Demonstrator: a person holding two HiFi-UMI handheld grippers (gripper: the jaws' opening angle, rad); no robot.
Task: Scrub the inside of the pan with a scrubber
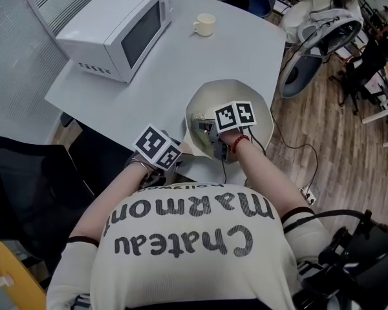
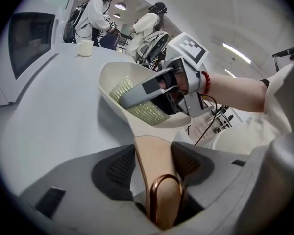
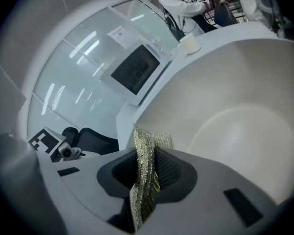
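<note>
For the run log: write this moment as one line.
left gripper: shut on pan handle | right gripper: shut on scrubber, inside pan | nearby: microwave, cup

Pan [image 1: 242, 95] near side hidden behind R gripper [image 1: 202, 125]

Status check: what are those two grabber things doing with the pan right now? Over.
Left gripper clamped on pan handle. Right gripper pinching scrubber inside the pan. Mug and microwave well clear, nothing in the way.
</note>
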